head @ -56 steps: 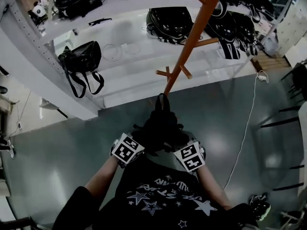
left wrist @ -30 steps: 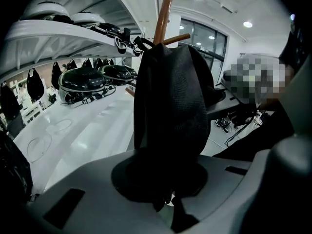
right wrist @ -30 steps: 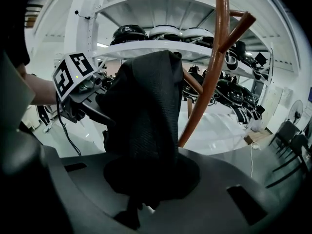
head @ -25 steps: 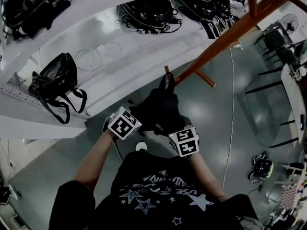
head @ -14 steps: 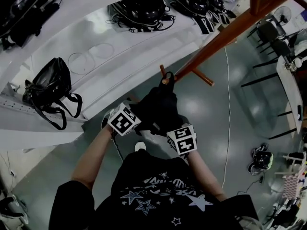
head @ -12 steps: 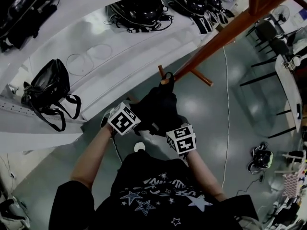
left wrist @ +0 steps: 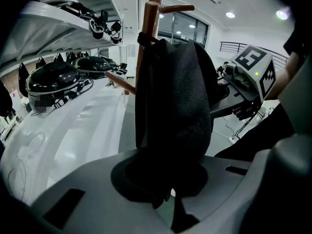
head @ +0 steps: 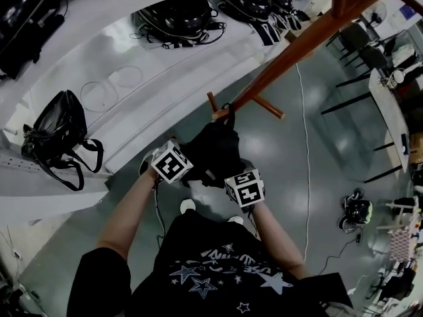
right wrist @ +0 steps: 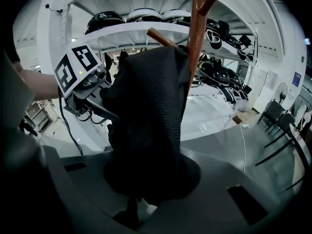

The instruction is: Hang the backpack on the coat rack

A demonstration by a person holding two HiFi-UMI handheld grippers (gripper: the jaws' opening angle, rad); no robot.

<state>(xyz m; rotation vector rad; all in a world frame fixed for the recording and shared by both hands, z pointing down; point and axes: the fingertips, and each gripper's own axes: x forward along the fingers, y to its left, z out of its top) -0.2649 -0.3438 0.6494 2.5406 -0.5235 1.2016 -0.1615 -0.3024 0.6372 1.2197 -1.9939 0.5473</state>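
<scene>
Shelving (head: pixel 119 78), white and metal-framed, takes up the top-left of the head view. Its upper tiers are cut off by the edge, and the glossy dark rounded items (head: pixel 182 15) on it could be bags or helmets, hard to say. Below it is the floor (head: pixel 317 177), grey and shiny with light patches. Slanting across comes the coat rack (head: pixel 297 45), a round reddish-brown wooden pole. Its top runs out of frame at the upper right and its foot is hidden behind the load. And there is the backpack (head: pixel 215 150), black with a fine mesh weave, held up right against the rack's lower peg (head: pixel 212 102). In the left gripper view a dark loop at its top seems to wrap that peg just under the rounded tip, though the join is small and murky. A black shiny handbag (head: pixel 56 131) sits on a lower shelf, straps dangling over the edge. Now the left gripper (left wrist: pixel 168 199): its fingers are pinched together on the bag's lower fabric, which bulges over them and hides the tips. The right gripper (right wrist: pixel 134 204) is the same from the other side, fingers clamped on dark cloth, tips buried. The black-and-white marker cubes (head: pixel 172 162) flank the bag. A thin white cable (head: pixel 306 144) trails across the floor.
</scene>
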